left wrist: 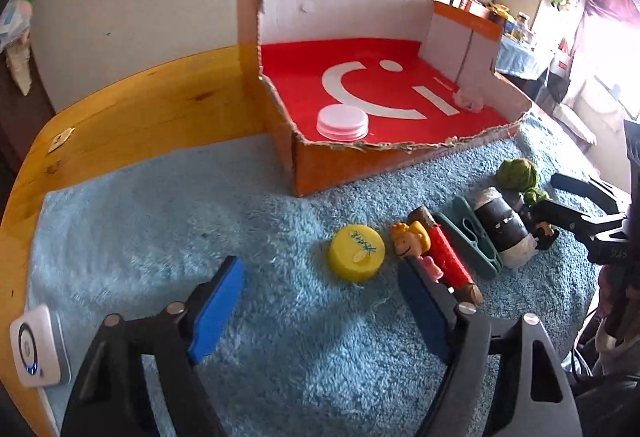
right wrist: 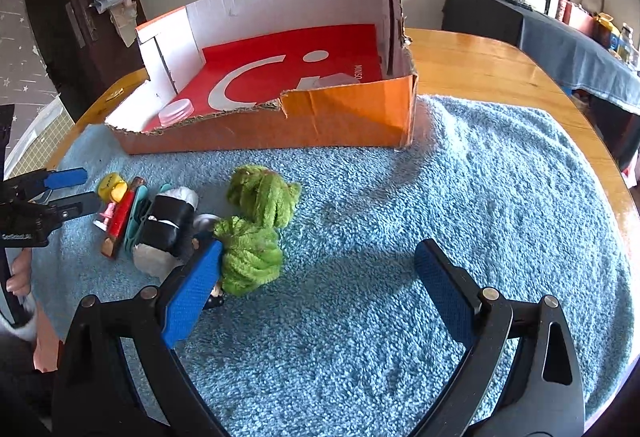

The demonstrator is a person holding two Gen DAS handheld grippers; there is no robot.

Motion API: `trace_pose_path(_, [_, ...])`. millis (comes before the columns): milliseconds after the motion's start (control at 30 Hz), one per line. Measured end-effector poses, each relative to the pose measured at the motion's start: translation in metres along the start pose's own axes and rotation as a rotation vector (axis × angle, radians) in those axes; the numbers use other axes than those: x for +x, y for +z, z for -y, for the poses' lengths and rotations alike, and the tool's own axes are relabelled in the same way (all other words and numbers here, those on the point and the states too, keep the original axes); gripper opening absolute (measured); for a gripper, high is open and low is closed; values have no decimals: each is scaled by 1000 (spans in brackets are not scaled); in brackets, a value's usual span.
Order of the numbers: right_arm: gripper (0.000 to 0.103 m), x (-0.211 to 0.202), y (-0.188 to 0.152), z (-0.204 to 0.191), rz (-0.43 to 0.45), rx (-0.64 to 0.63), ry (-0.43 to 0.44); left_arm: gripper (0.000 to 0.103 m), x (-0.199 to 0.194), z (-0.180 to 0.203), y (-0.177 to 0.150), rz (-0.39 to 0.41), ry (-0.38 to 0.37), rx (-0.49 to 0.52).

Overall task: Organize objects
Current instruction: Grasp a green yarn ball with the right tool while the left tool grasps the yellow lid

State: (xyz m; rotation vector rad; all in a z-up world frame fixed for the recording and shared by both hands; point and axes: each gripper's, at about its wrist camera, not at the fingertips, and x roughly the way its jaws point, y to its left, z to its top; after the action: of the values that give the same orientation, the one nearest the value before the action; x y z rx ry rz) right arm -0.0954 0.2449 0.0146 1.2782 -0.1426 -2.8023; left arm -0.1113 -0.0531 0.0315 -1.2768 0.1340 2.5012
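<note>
An orange cardboard box with a red floor holds a pink lid; the box also shows in the right wrist view. On the blue towel lie a yellow cap, a cartoon-girl dispenser, a teal clip, a black-and-white roll and green yarn. My left gripper is open, just in front of the yellow cap. My right gripper is open, its left pad beside the yarn.
A blue towel covers much of the round wooden table. A white device sits at the table's near left edge. A crumpled white scrap lies in the box. Cluttered shelves stand behind.
</note>
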Motion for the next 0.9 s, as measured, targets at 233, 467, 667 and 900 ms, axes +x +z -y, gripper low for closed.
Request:
trace_pose_path(233, [93,3,1,-6,4,-47,-9,66,7,8,3,8,13,54])
trace_pose_path(467, [77,0,-6,-18,42,-100,-6,55,8,14,1,37,0,79])
trace_pose_path(667, [51,-1,-9,-21,71,-100,52,34,7,19,-1,63,-15,89])
trace_pose_path(900, [27,-3,-11,-24,71,-73,150,32,1,19,-5,84,-27,66])
